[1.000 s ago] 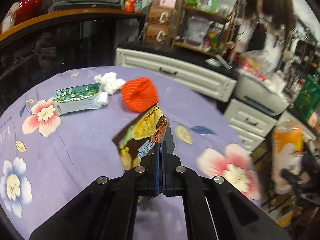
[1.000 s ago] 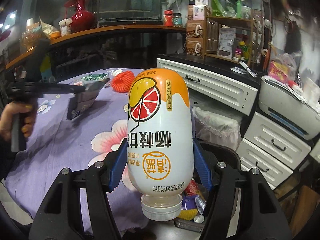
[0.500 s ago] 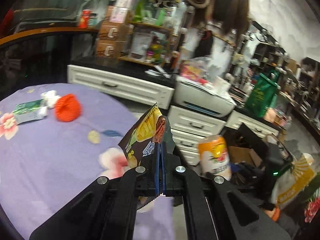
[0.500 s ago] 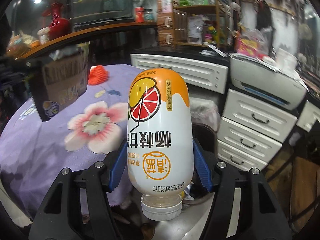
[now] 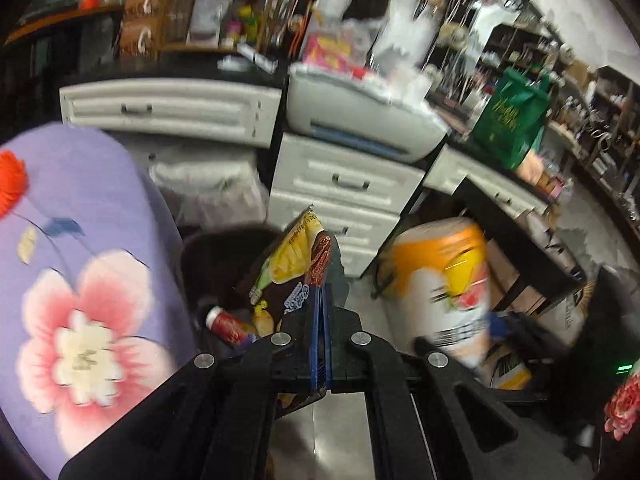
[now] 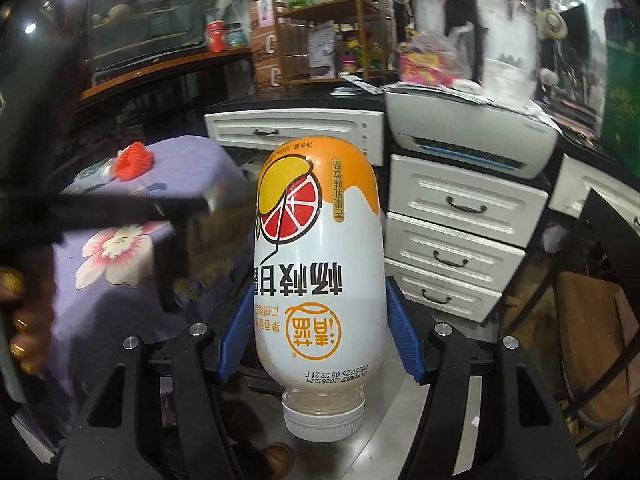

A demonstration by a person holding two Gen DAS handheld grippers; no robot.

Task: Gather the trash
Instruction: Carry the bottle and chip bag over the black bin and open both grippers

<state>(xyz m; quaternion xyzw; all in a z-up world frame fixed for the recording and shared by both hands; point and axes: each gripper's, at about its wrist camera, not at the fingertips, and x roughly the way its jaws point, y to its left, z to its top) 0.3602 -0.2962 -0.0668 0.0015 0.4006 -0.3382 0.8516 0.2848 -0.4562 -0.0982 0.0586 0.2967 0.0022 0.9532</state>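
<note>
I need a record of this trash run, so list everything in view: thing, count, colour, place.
Snack wrapper: one, brown and yellow, pinched in the left gripper above the bin.
Drink bottle: one, white and orange, cap toward the camera, clamped in the right gripper.
Trash bin: one, dark, on the floor beside the table, with some trash inside.
Table: one, purple floral cloth, at left.
Orange knitted item: one, on the table's far side.
Drawer cabinets: white, along the wall.
Printer: one, white, on top of a cabinet.
Green bag: one, on the counter at right.
Left gripper: black with blue pads, shut.
Right gripper: black with blue pads.
Hand: one, holding the left gripper's handle.
</note>
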